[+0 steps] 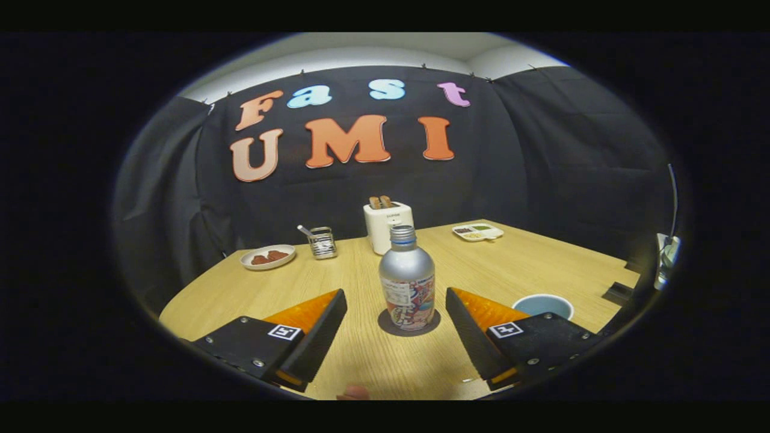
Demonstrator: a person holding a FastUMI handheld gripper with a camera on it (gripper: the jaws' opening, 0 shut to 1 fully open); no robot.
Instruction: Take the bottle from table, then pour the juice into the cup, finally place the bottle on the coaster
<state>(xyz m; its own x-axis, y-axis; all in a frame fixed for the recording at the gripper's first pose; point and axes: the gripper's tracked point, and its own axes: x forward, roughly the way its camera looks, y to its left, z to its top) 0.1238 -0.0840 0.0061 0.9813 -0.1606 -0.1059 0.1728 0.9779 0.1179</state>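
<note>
Bottle (406, 278), silver w/ a printed label and a ribbed cap, stands upright on a dark round coaster (409, 323) on the light wood table (517, 270), centred just ahead of the hand-held gripper (396, 300). Gripper's two fingers are spread wide, one on each side of the bottle & coaster, touching neither; open tabletop shows between each fingertip and the bottle. Square black-and-white marker tags sit on top of both finger mounts. Just beyond the right finger, beside its outer edge, a pale blue cup (543, 305) rests on the table, partly hidden by the finger; contents can't be made out. Behind the bottle, near the table's far edge, a white toaster (387, 225) holds two browned slices in its slots. Left of the toaster, a small wire holder (322, 242) w/ a utensil handle sticking out; further left, a white plate (267, 257) w/ reddish-brown food. Right of the toaster, at the far side, a white divided tray (478, 231) w/ small portions of food, too small to identify. A fingertip of the person (354, 393) shows at the near table edge, between the gripper's two mounts. Black cloth backs the booth behind the table.
</note>
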